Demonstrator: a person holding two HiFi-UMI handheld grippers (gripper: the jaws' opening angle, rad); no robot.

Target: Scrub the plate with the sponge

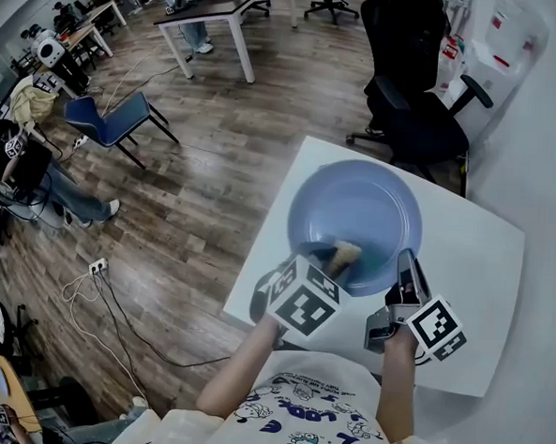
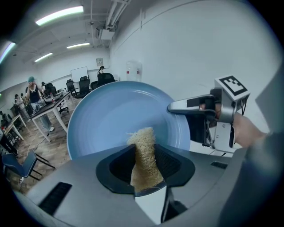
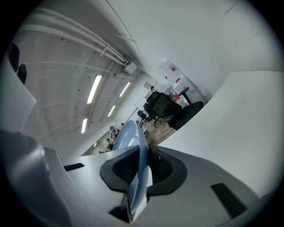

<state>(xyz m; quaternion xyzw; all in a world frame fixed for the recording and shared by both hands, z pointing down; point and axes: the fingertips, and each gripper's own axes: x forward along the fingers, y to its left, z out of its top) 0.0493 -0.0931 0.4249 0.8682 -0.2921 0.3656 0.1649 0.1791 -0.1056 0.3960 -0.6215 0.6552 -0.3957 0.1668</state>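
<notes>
Two grippers meet at one blue plate [image 1: 354, 212], which is held over the white table [image 1: 482, 266]. From overhead the plate reads as a smooth, round, shallow dish. Only the right gripper view shows it edge-on, a thin glossy rim pinched between the ribbed black pads of the right gripper [image 1: 406, 264] at the plate's near right edge. The left gripper [image 1: 340, 256] is clamped on the sponge [image 2: 143, 150]. Its own view alone reveals the texture: a pale, coarse, fibrous strip like loofah, with its frayed tip at the plate's lower inner face.
</notes>
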